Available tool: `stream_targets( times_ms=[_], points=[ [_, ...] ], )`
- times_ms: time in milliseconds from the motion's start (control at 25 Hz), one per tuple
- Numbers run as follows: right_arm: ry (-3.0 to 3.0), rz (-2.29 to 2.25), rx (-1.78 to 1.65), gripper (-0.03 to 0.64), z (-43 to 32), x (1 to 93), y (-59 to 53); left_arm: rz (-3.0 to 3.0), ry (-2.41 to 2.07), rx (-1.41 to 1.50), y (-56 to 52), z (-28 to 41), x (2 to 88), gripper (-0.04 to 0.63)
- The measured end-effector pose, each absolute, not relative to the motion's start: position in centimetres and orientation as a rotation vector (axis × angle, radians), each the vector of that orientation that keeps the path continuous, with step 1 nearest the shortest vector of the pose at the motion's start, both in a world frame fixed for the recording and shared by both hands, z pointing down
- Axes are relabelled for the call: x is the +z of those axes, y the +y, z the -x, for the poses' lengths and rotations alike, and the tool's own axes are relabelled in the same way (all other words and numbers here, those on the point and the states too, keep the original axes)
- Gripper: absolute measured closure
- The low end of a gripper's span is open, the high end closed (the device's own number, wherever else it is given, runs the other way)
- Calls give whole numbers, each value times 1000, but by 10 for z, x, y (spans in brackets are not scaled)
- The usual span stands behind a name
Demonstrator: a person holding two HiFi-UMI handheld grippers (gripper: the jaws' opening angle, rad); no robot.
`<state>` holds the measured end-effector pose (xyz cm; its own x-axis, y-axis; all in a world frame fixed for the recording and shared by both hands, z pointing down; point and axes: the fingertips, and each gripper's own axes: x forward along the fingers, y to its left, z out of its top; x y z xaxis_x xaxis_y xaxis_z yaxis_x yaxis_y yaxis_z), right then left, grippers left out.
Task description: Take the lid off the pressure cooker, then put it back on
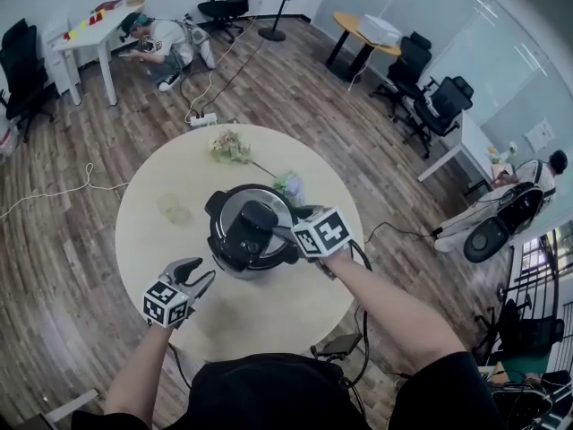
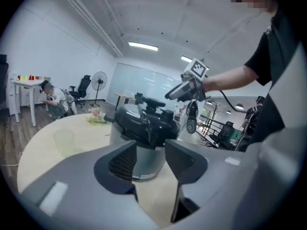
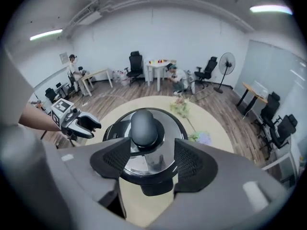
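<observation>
Nearest, at the counter's [image 1: 269, 316] near left edge, the left gripper [image 1: 206, 271] hangs with its jaws partly released, grasping nothing. Just beyond, the right gripper [image 1: 282, 232] tilts over the pressure cooker [image 1: 220, 258] mid-counter. Its jaws are half spread and unclenched, the lid's [image 1: 235, 227] handle [image 1: 259, 216] just past their tips. Best to drop square, clench the handle, then twist before lifting.

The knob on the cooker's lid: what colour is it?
The knob is black, on a shiny silver lid; the right gripper view shows it best.
</observation>
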<state>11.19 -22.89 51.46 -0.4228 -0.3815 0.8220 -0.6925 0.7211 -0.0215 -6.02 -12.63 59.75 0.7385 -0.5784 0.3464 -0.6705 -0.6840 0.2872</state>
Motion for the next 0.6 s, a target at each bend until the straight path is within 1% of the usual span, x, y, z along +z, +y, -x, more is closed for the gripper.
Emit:
stream_targets(
  times_ms=[80, 160, 200, 240, 320, 400, 480, 600],
  points=[
    [-2148, -930, 407, 324, -121, 503, -219, -2566, -1038, 264, -133, 62, 567, 434],
    [-2228, -1067, 311, 346, -128, 491, -210, -2604, -1148, 214, -144, 61, 535, 447],
    [-2256, -1133, 248, 362, -132, 484, -205, -2622, -1205, 196, -150, 59, 519, 471],
    [-2280, -1193, 193, 394, -135, 477, -201, -2637, -1255, 184, -155, 56, 503, 501],
    [-2337, -1299, 154, 464, -138, 463, -191, -2658, -1328, 170, -165, 49, 475, 530],
    [-2408, -1401, 186, 491, -139, 452, -183, -2679, -1391, 166, -172, 44, 452, 552],
    [-2464, -1502, 209, 516, -143, 443, -179, -2694, -1461, 161, -179, 43, 434, 594],
    [-2523, -1601, 191, 568, -156, 432, -173, -2690, -1539, 123, -180, 38, 415, 594]
  ],
)
